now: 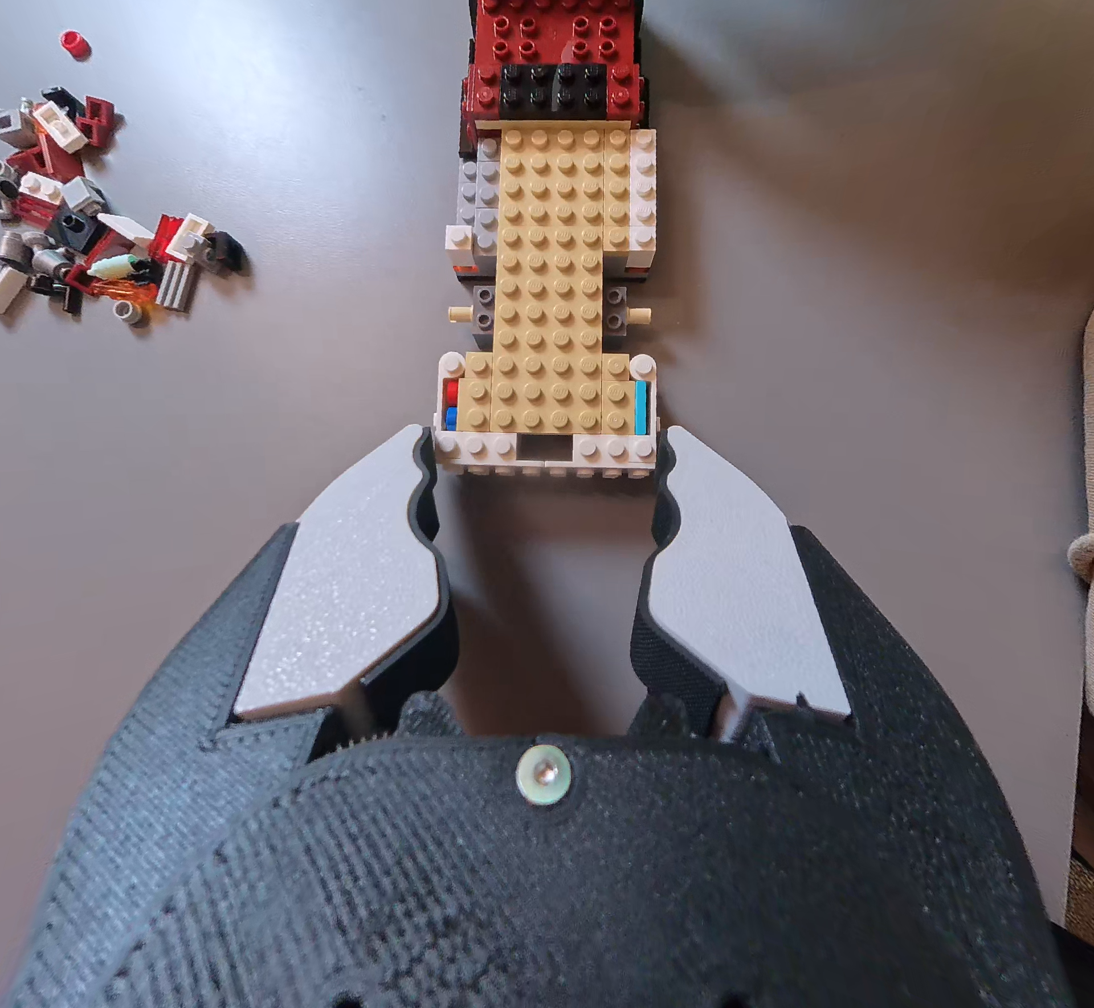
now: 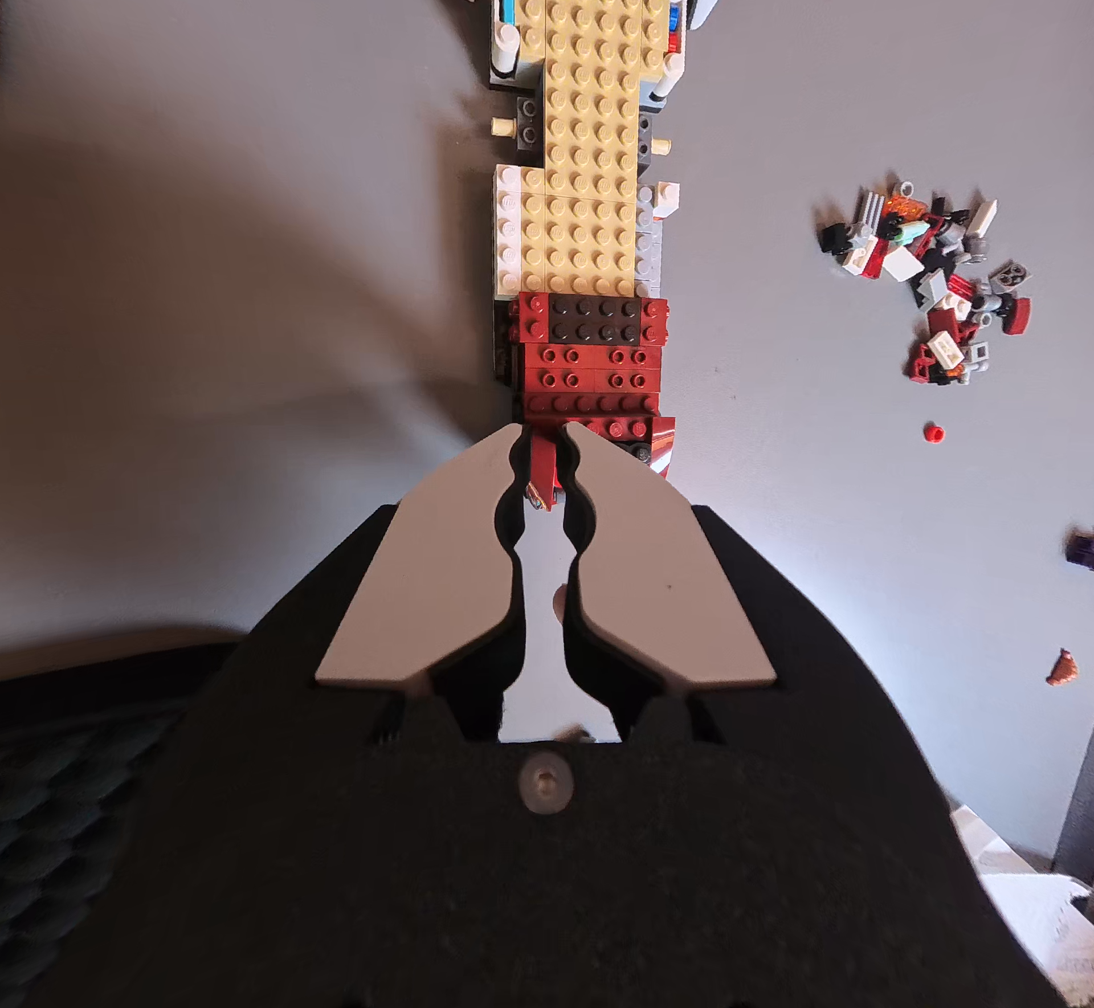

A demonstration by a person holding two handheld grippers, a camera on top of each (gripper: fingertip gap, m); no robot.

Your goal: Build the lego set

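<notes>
The long brick-built vehicle chassis [image 1: 556, 281], tan studded plates down its middle with a dark red block at one end and a white-brick frame at the other, lies flat on the grey tabletop [image 1: 829, 269]. I see its long axis running straight between my two tongs, white end toward my left gripper [image 1: 547, 450] and red end toward my right gripper [image 2: 544, 438]. My left jaws stand wide, pads against both sides of the white end. My right jaws are narrow, pinched on a dark red sloped brick [image 2: 543, 467] at the red end. A loose heap of small red, white, grey and black bricks [image 1: 89, 210] lies well apart beside it.
</notes>
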